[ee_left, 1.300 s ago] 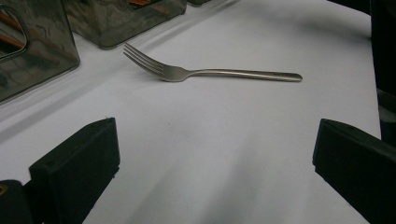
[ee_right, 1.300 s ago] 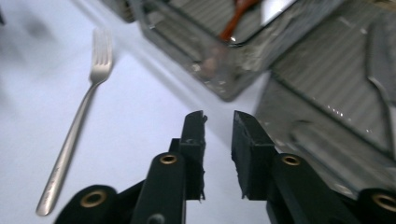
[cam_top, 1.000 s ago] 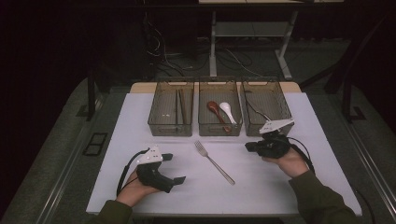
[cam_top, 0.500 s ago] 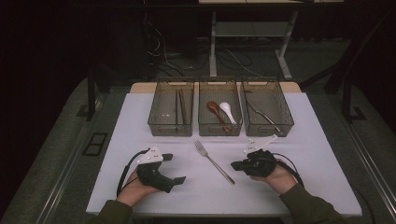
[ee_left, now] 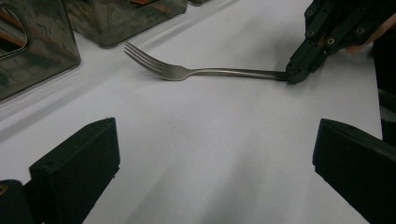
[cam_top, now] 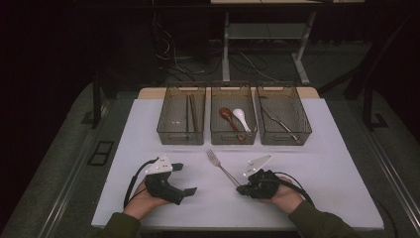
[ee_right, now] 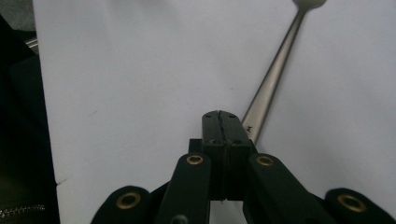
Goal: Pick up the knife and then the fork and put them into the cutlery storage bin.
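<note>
A metal fork (cam_top: 221, 166) lies on the white tabletop (cam_top: 322, 163), tines toward the bins. My right gripper (cam_top: 241, 189) rests low at the handle's end, jaws pressed together and empty. In the right gripper view the shut tips (ee_right: 220, 116) sit just left of the fork handle (ee_right: 273, 79). The left gripper view has the fork (ee_left: 187, 72) lying across, with the right gripper's tip (ee_left: 295, 74) touching its handle end. My left gripper (cam_top: 184, 178) lies at the front left, open, jaws wide with bare table between them (ee_left: 215, 140).
Three clear bins stand in a row at the back. The left bin (cam_top: 181, 137) has chopsticks, the middle bin (cam_top: 233, 139) a brown and a white spoon, the right bin (cam_top: 287, 139) a metal utensil. The near table edge is close behind both hands.
My right hand has come down and toward the near left, from in front of the right bin to the fork's handle end. The left hand stayed put.
</note>
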`<state>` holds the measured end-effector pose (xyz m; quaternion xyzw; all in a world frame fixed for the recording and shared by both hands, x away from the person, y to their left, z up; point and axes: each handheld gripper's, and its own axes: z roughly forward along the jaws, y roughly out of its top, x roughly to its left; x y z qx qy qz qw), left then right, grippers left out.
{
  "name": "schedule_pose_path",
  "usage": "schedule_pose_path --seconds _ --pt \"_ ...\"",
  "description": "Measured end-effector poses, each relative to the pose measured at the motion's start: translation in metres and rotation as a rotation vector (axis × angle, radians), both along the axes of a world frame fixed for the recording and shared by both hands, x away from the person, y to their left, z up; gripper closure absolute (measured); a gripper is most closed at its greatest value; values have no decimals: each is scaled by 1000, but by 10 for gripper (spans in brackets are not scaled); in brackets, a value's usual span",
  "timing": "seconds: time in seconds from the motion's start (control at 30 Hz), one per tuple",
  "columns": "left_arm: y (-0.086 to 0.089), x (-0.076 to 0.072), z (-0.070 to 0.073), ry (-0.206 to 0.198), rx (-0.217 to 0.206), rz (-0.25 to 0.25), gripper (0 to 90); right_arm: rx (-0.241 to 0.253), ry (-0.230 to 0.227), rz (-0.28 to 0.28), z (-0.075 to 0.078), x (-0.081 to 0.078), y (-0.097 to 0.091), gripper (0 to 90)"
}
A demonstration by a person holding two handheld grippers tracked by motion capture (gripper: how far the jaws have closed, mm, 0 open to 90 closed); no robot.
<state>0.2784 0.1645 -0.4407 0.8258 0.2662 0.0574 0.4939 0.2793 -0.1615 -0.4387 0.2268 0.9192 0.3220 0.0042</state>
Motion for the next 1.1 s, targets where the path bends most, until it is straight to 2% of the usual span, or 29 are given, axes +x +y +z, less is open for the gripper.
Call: schedule_pose_path --seconds 0.17,0.27,0.3,0.4,0.47,0.7,0.8,0.87,0.93,1.0,1.1 --pt "0 0 0 -1 -1 1 0 -6 -12 9 1 -1 0 894" --pt "0 0 0 0 -1 1 0 -39 -47 6 2 0 -2 894" --pt "0 0 0 0 0 1 0 -35 -39 1 2 0 -2 894" --pt "0 0 0 0 0 0 0 -45 -54 -2 2 3 -5 894" --pt "0 0 0 -1 0 1 0 -58 -69 -16 2 6 -8 894" --pt "0 0 0 -1 0 2 0 -61 -75 -53 2 15 -17 894" --pt "0 0 0 0 -1 2 0 -61 -50 -49 2 16 -17 887" --pt "0 0 0 1 -2 8 0 -53 -28 -53 6 18 -17 794" --pt "0 0 0 1 -5 12 0 -44 -2 -58 13 23 -15 743" --pt "0 0 -1 0 -4 13 0 -56 9 -75 19 30 -11 691" --pt "0 0 0 -1 -5 12 0 -112 37 -69 26 42 -1 658"
